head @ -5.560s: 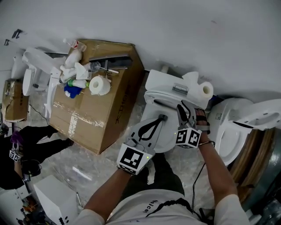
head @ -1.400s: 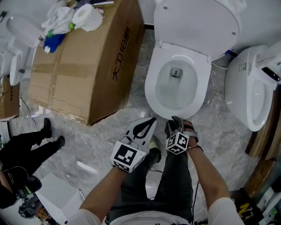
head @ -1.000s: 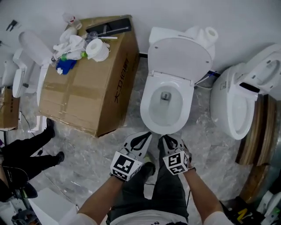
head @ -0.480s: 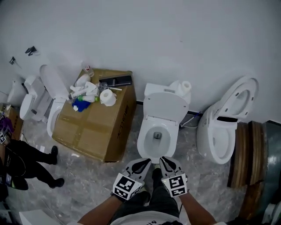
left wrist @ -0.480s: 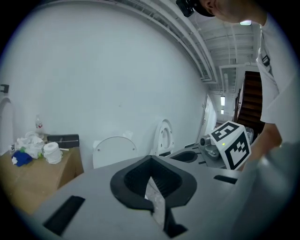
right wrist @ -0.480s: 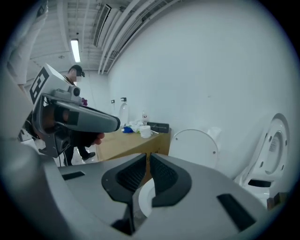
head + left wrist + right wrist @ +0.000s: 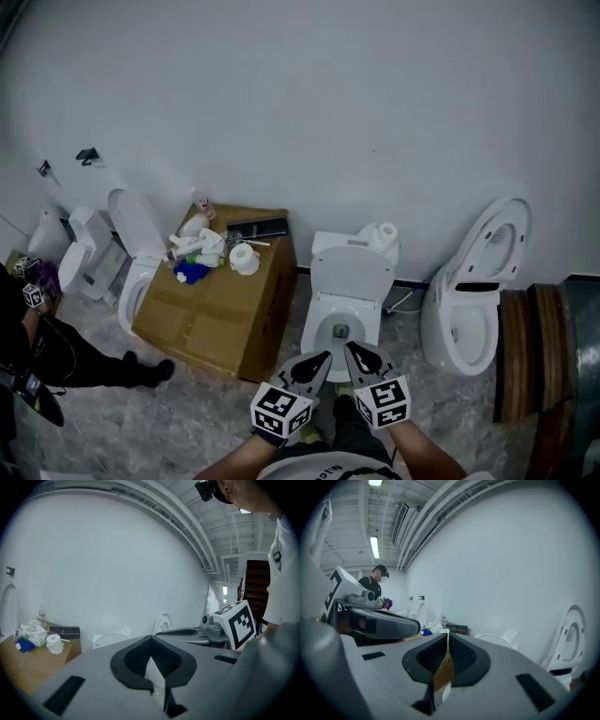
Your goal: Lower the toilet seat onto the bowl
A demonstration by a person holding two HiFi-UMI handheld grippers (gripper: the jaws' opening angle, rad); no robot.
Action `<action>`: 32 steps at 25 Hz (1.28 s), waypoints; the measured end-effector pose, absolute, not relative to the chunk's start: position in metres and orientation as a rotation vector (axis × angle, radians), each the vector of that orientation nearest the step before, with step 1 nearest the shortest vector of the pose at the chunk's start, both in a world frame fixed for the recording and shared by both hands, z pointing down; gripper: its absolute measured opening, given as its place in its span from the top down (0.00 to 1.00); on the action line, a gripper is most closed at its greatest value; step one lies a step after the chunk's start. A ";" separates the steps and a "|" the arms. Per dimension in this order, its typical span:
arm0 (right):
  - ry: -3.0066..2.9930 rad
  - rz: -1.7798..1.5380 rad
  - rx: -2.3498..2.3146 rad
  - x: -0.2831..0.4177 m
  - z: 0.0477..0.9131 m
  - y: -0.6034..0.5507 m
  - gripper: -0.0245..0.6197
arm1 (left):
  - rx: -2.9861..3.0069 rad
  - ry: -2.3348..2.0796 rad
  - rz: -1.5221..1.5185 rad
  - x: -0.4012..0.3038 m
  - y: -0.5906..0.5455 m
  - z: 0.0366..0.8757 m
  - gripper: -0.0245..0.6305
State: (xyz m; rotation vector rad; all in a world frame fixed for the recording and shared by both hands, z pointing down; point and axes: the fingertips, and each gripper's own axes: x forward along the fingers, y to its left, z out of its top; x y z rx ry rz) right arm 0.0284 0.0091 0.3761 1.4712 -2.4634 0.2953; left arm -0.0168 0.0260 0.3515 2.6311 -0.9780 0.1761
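Empty left gripper (image 7: 322, 355) and right gripper (image 7: 349, 348), both pressed together, the right having just closed, are rising above the seemingly lowered toilet seat (image 7: 317, 324).

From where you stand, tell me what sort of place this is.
Probably a test or storage room, not a working bathroom: several toilets line one bare wall, a cardboard box sits between them, and ceiling pipes are exposed.

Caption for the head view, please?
Middle toilet with its lid raised, cluttered cardboard box at its left, another open toilet at its right.

Overhead plus level views, shared toilet (image 7: 349, 277)
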 end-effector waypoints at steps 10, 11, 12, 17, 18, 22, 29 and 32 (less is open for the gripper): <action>-2.532 0.185 1.573 0.032 0.300 0.007 0.94 | 2.686 -1.007 0.076 -0.018 0.013 0.286 0.95; -2.528 0.173 1.576 0.033 0.297 0.007 0.94 | 2.691 -1.003 0.067 -0.018 0.014 0.282 0.95; -2.525 0.163 1.579 0.034 0.294 0.006 0.94 | 2.697 -0.998 0.058 -0.016 0.014 0.278 0.95; -2.530 0.139 1.586 0.033 0.286 0.003 0.94 | 2.718 -0.992 0.046 -0.015 0.008 0.272 0.95; -2.529 0.140 1.585 0.032 0.286 0.002 0.94 | 2.715 -0.993 0.045 -0.016 0.007 0.272 0.95; -2.527 0.139 1.584 0.030 0.284 0.002 0.94 | 2.708 -0.998 0.041 -0.018 0.003 0.270 0.95; -2.533 0.128 1.577 0.028 0.279 -0.006 0.94 | 2.719 -1.002 0.044 -0.017 -0.004 0.267 0.95; -2.540 0.132 1.567 0.027 0.278 -0.009 0.94 | 2.718 -1.004 0.042 -0.016 -0.006 0.266 0.95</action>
